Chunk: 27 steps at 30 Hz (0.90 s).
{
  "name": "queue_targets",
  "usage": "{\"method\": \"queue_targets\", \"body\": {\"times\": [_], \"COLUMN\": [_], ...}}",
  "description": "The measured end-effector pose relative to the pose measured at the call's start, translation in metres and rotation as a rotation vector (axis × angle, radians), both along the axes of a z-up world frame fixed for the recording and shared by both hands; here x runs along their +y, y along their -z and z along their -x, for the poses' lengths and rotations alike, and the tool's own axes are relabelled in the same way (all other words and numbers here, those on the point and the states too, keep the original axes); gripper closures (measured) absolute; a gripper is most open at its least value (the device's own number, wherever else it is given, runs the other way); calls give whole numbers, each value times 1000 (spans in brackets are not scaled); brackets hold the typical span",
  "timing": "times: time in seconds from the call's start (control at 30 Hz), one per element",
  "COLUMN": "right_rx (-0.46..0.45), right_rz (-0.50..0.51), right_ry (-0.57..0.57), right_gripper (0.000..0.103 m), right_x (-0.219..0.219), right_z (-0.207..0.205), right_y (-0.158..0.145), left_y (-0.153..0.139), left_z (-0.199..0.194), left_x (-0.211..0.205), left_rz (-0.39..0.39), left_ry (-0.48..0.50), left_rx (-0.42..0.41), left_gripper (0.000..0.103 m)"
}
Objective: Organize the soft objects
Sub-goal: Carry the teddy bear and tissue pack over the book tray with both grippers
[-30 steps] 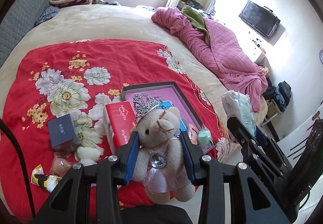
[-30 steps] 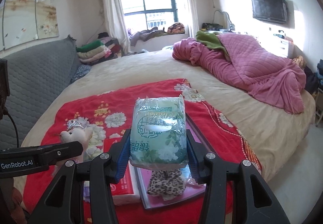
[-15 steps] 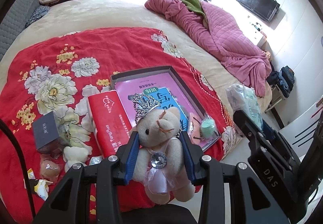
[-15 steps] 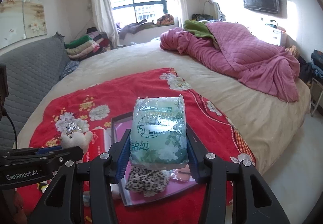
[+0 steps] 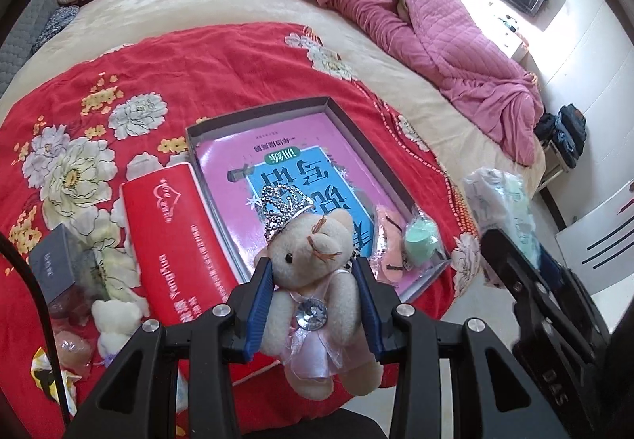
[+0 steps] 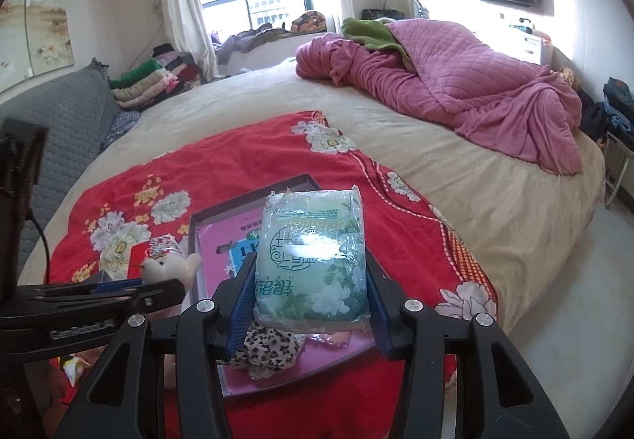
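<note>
Both grippers are sinking closer to the box [image 5: 356,138] near the bed's foot edge, the left gripper [image 5: 315,304] clamping the bear [image 5: 317,280], the right gripper [image 6: 311,304] clamping the tissue pack [image 6: 313,256], so placing looks imminent.

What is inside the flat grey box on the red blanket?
A pink and blue book lines the flat grey box, with a mint round thing and a leopard-print cloth. Underneath the book is hidden.

Cream crowned teddy bear [image 5: 317,280] upright; green tissue pack [image 6: 313,256], perhaps crumpled.
</note>
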State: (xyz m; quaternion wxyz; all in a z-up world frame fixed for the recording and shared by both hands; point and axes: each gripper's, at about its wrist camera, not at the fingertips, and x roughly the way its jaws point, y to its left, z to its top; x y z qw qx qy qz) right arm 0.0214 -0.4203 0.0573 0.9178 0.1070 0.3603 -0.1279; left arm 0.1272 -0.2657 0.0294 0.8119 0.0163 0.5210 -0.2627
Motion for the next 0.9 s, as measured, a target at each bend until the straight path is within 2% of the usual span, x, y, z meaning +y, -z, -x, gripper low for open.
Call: {"method": "queue_targets", "body": {"times": [0.17,0.53,0.9], "right_rx": [21,90,171], "right_rz": [-1,-12,-18], "right_ry": [-1,-32,-41], "right_gripper": [52,52,52], "right_x": [-3,-4,-4], "right_z": [-2,-13,-26], "right_y": [10,45,86], "left_y": [19,43,59], "left_z": [-11,-28,-39], "left_x": [-10,-21,-19], "left_rz": [-17,-65,-46], "left_ry": [-4,-19,-37], "left_rx": [35,46,76], "left_gripper": [62,62,61]}}
